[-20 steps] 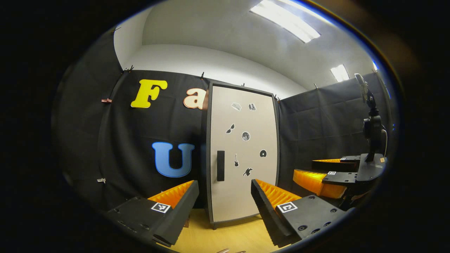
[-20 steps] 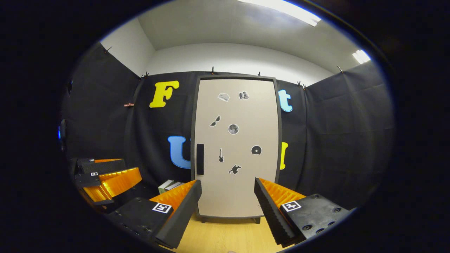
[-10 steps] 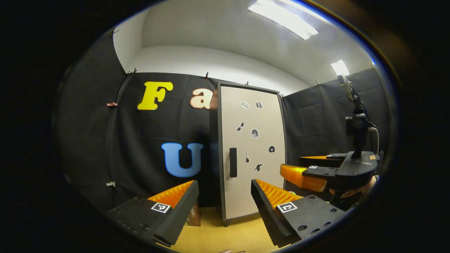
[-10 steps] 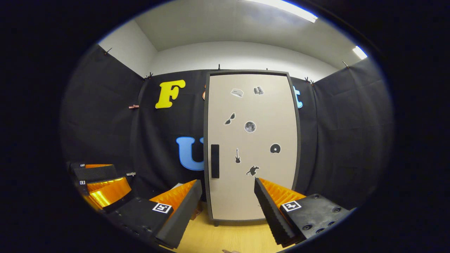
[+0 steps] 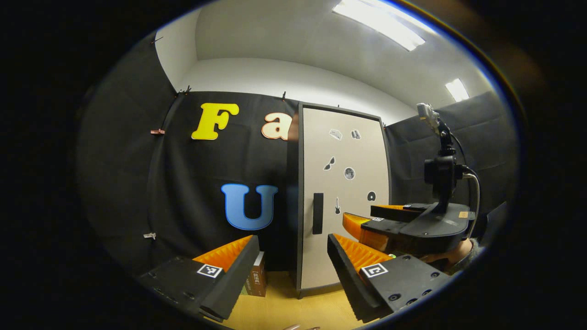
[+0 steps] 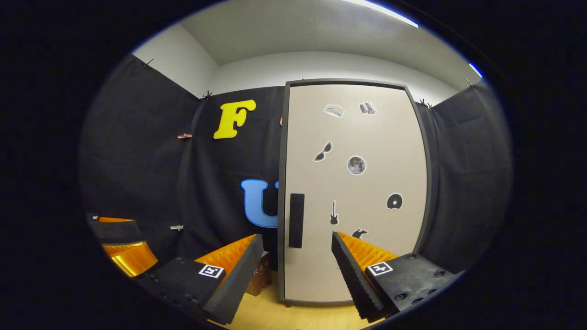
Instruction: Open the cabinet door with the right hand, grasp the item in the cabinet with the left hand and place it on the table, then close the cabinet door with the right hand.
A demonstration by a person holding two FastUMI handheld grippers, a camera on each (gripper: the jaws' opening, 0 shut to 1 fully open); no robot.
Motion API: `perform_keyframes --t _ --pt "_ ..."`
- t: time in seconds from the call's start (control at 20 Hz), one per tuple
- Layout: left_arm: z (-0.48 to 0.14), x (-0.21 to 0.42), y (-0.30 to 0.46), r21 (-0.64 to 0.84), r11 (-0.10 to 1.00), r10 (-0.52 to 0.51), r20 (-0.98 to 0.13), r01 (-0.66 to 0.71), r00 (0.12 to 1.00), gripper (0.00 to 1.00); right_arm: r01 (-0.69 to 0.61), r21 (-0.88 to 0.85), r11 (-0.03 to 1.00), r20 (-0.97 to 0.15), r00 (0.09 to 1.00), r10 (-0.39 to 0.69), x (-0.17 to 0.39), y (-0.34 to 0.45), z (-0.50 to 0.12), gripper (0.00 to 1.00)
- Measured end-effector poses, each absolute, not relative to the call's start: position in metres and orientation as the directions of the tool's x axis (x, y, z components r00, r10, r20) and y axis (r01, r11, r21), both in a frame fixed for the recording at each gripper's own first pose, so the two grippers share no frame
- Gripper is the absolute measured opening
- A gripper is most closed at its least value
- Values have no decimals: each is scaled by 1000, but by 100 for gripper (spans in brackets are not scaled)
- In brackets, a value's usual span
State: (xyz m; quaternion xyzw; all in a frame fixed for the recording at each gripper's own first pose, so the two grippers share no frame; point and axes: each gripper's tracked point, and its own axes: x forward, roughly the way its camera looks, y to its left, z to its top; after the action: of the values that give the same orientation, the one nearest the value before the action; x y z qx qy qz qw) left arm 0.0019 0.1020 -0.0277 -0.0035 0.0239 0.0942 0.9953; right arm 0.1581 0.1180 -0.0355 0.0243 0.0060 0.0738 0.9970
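One cabinet (image 6: 353, 192) stands at the far wall, with one door (image 6: 390, 256), shut, and one dark handle (image 6: 296, 220) near the door's left edge. Six stickers (image 6: 356, 165) on the door, counted in the right gripper view. Left of the cabinet, one small box (image 5: 257, 279) on the one wooden table (image 5: 284, 311). Two grippers: the left (image 5: 290, 261) and the right (image 6: 296, 263), both spread. Two ceiling lights (image 5: 380, 27) overhead.

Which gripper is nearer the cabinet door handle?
Right. The right gripper faces the handle up close, open, not touching. The left gripper sits farther back, left of the door.
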Motion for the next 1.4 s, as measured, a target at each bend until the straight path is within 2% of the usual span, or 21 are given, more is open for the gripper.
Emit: perform_keyframes --t 0.25,0.45,0.55,0.95,1.0,1.2,1.25,1.35,1.4 --pt "-37 3 118 1 964 265 -73 -266 961 94 -165 66 984 4 986 165 204 134 -48 96" --pt "-45 1 134 -19 945 325 -91 -328 941 94 -131 46 990 16 991 130 244 135 -55 95" --pt "-50 -1 141 -17 935 352 -102 -355 931 94 -112 60 992 9 994 111 263 135 -61 78" --pt "-57 -7 173 31 897 439 -146 -440 886 94 -22 63 998 -37 999 24 310 125 -91 75" --pt "-56 -5 174 30 898 439 -146 -439 887 94 -23 66 998 -39 999 25 315 127 -93 68" --pt "-60 -1 179 28 902 431 -156 -432 889 94 -2 80 997 -48 999 6 314 132 -92 52" --pt "-60 -3 181 31 900 434 -154 -435 888 94 5 65 998 -35 999 -3 325 134 -96 36" --pt "-58 -5 185 27 897 441 -148 -442 885 94 3 28 1000 -24 1000 -2 323 135 -96 33" --pt "-57 -5 186 24 896 442 -146 -444 885 94 -2 28 1000 -28 1000 3 322 135 -95 27"
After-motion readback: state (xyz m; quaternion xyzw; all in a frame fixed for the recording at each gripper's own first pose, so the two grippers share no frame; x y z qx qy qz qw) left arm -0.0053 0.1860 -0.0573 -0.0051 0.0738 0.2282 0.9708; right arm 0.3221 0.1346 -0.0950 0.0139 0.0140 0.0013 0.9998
